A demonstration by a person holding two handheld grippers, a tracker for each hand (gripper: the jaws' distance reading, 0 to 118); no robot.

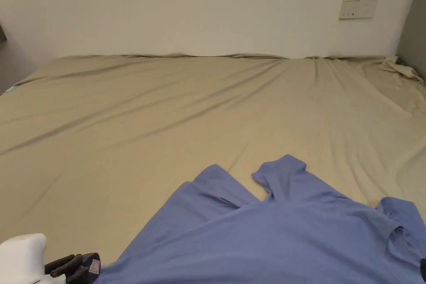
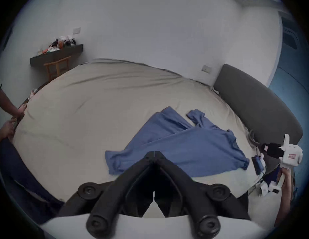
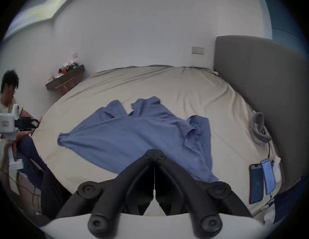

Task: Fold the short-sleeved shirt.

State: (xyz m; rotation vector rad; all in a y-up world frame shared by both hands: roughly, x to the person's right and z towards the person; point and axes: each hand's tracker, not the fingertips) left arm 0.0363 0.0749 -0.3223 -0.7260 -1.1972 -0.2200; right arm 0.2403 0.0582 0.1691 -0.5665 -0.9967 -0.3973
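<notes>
A blue short-sleeved shirt (image 1: 270, 239) lies rumpled on the beige bed sheet (image 1: 166, 122), hem to the left and collar (image 3: 193, 130) to the right, with one sleeve (image 1: 283, 172) pointing toward the wall. In the head view my left gripper (image 1: 79, 266) hangs at the bottom left corner, just off the shirt's hem. The left gripper view has its own jaws (image 2: 154, 154) shut with nothing in them, over the hem (image 2: 115, 160). My right gripper (image 3: 154, 152) is shut too, holding nothing, over the shirt's near edge. Each gripper also appears from the other's camera, right gripper (image 2: 263, 147) and left gripper (image 3: 36, 123), both in the air.
A grey headboard (image 3: 262, 87) bounds the bed on the right. Two phones (image 3: 262, 179) and a grey strap (image 3: 259, 129) lie beside it. Another person (image 3: 7, 94) sits at the bed's left edge. A cluttered wall shelf (image 2: 55, 56) hangs behind. Bare sheet stretches beyond the shirt.
</notes>
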